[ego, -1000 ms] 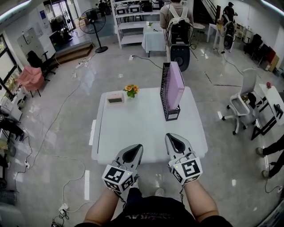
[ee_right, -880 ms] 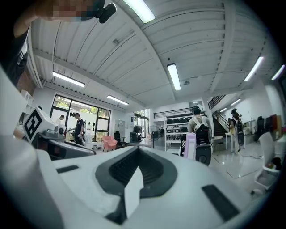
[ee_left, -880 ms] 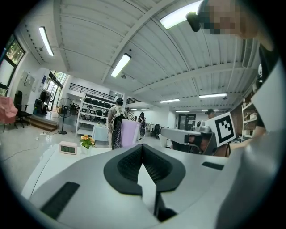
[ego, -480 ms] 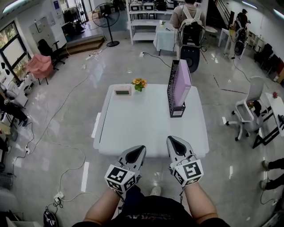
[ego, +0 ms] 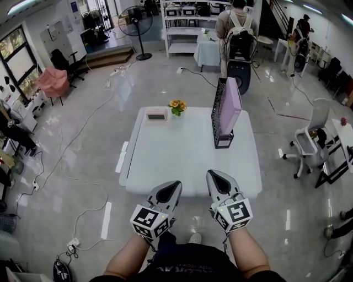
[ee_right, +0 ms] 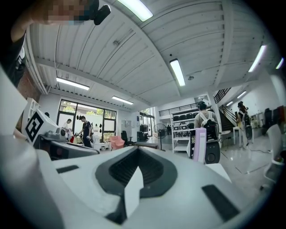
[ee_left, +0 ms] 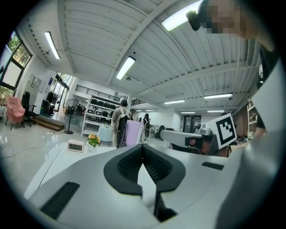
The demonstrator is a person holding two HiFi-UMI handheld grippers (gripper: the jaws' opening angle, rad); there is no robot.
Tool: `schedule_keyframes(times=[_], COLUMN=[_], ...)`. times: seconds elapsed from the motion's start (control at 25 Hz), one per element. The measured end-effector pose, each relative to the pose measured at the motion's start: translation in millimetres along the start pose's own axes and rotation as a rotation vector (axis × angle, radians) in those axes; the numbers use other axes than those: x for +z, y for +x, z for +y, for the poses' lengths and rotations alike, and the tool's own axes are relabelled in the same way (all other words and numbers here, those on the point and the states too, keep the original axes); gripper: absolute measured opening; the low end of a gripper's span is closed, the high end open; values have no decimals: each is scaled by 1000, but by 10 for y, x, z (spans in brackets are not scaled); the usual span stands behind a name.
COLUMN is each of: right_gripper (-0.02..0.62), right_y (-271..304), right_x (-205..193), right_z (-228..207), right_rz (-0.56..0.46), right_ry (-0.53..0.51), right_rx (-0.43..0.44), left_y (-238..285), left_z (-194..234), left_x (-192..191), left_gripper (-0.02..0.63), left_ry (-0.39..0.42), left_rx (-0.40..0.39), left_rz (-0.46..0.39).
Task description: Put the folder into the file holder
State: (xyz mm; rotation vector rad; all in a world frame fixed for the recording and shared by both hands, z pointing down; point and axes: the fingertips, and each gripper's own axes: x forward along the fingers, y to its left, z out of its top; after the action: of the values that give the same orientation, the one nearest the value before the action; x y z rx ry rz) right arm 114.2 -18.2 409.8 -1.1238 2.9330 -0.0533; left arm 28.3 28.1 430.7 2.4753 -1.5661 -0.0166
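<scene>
Both of my claws are shut with nothing in them. On my left claw [ego: 170,188] the two dark pads meet along a thin seam in the left gripper view, and on my right claw [ego: 216,177] the pads come together the same way in the right gripper view. I hold the two side by side, close but apart, pointing roughly level out over the near edge of the white table [ego: 182,160], each with its marker cube back toward my wrist. The lilac folder [ego: 231,107] is well ahead of my right claw and a little to its right. It stands upright inside the black mesh file holder [ego: 219,113], which sits on the far right part of the table top, and neither claw is touching folder or holder. Ahead of my left claw, at the far edge of the table, a small clock [ego: 156,115] lies just beside a little bunch of orange and yellow flowers [ego: 177,106], with the flowers on the side nearer the holder. Beyond the table, past the holder, a person with a backpack [ego: 238,33] stands facing away by some white shelving, and a standing fan [ego: 135,16] is off to the left of that.
</scene>
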Motion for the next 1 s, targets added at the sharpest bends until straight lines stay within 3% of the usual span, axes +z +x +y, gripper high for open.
schedule_keyframes(times=[1.0], right_gripper=[0], right_y=[-90], right_x=[-59], right_z=[-26], right_rz=[-4], right_ry=[28], right_rx=[-4], left_y=[-20], left_z=[-98], left_x=[26], left_gripper=[3], left_ry=[27], left_rx=[0], left_rz=[-1])
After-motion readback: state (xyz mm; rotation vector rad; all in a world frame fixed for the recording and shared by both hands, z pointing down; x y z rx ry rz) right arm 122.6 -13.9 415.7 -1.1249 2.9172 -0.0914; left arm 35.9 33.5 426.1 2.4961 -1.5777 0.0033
